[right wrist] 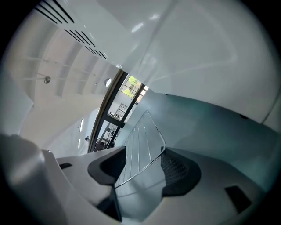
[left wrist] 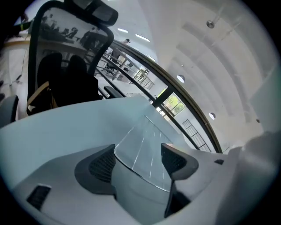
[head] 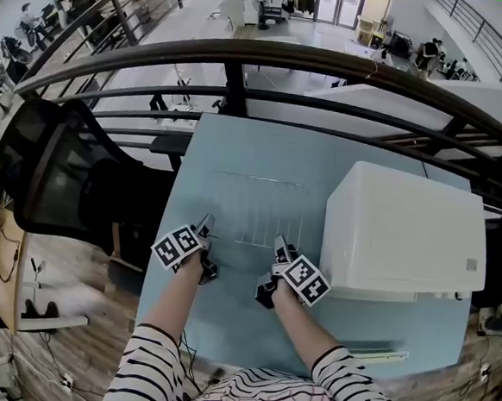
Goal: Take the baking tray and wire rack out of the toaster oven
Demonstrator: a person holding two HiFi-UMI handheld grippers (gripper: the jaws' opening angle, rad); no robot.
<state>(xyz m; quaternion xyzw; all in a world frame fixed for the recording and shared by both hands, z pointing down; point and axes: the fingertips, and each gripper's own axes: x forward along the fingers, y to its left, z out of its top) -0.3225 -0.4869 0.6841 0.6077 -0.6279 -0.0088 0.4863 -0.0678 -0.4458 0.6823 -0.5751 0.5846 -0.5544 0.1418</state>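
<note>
The wire rack [head: 252, 207] lies flat on the pale blue table [head: 224, 323], left of the white toaster oven [head: 404, 233]. My left gripper [head: 205, 228] is at the rack's near left corner and my right gripper [head: 279, 241] at its near right corner. In the left gripper view the rack [left wrist: 147, 147] has its near edge running between the jaws of the left gripper [left wrist: 138, 163], which stand apart without pressing on it. In the right gripper view the rack [right wrist: 141, 143] likewise reaches in between the spread jaws of the right gripper [right wrist: 142, 169]. No baking tray shows in any view.
A black mesh office chair [head: 50, 171] stands at the table's left side. A dark railing [head: 245, 61] runs behind the table's far edge. A pale flat part [head: 378, 350] sticks out low at the oven's front, near the table's front edge.
</note>
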